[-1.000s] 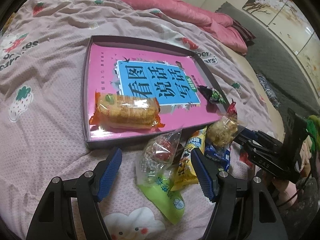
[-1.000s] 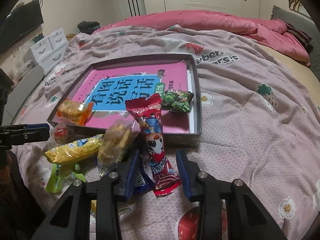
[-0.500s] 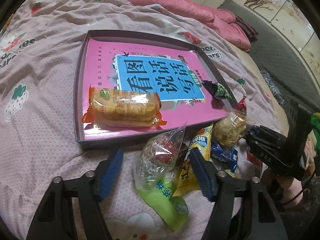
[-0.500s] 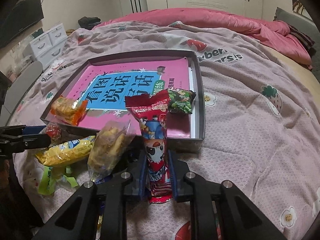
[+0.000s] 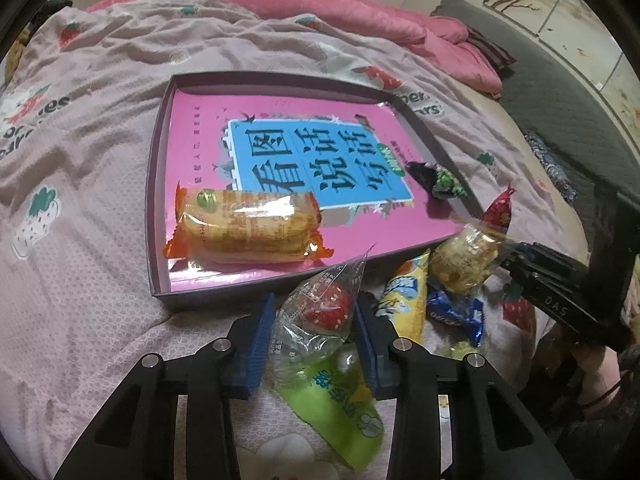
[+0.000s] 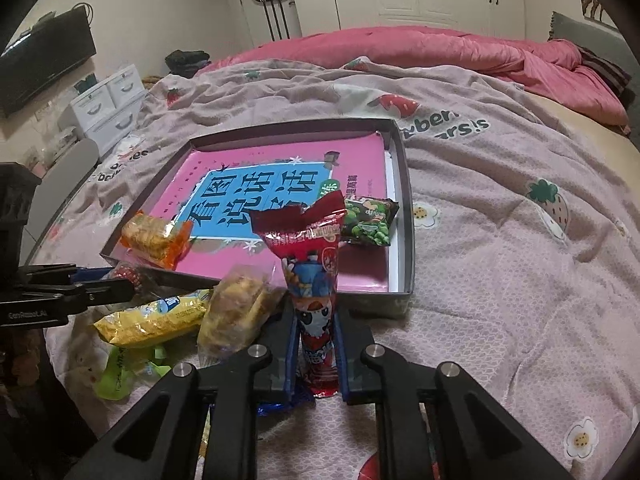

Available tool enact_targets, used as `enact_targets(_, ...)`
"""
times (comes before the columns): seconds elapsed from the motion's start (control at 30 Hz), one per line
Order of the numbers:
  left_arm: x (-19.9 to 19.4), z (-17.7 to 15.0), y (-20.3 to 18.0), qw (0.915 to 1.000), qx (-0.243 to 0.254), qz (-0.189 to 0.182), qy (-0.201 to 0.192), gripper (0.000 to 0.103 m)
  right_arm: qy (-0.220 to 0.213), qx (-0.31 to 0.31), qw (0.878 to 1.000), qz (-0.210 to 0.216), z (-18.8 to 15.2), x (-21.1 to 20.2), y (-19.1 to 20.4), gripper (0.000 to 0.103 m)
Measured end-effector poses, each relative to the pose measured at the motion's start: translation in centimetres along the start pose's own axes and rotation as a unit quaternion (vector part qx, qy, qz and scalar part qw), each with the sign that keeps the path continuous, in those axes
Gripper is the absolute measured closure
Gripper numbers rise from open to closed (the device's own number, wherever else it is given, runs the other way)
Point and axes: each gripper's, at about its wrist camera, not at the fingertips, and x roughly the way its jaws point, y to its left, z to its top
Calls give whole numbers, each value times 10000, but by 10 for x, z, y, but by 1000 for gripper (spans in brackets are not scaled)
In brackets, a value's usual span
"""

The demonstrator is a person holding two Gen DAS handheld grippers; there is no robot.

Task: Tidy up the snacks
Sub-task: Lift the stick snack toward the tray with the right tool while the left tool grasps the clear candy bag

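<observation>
Red foil snack stick (image 6: 316, 304) stands clamped in the right gripper (image 6: 316, 344); the left gripper (image 5: 314, 332) pinches a clear strawberry-print packet (image 5: 320, 312) beside the dark shallow tray (image 5: 158, 184).
</observation>
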Motion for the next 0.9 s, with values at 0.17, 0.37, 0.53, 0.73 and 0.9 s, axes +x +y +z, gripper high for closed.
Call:
enact_targets(0.17, -13, 2, -2, 9998, -8, -102, -190, 63, -187, 182, 9996, 62, 3, -10, -7, 87)
enact_targets(0.37, -27, 6, 0, 9989, -81, -149, -444, 63, -453, 220, 9987, 91, 7, -21, -8, 87)
enact_targets(0.53, -38, 9, 2, 9972, -131, -78, -726, 63, -689, 236, 9973, 72, 10, -31, -9, 87)
enact_targets(0.73, -50, 13, 10, 9943, -190, 68, -1050, 63, -879, 241, 9958, 85, 13, -39, -8, 87)
enact_targets(0.9, -54, 15, 15, 9925, -187, 191, -1196, 63, -1017, 206, 9946, 88, 14, -44, -7, 87)
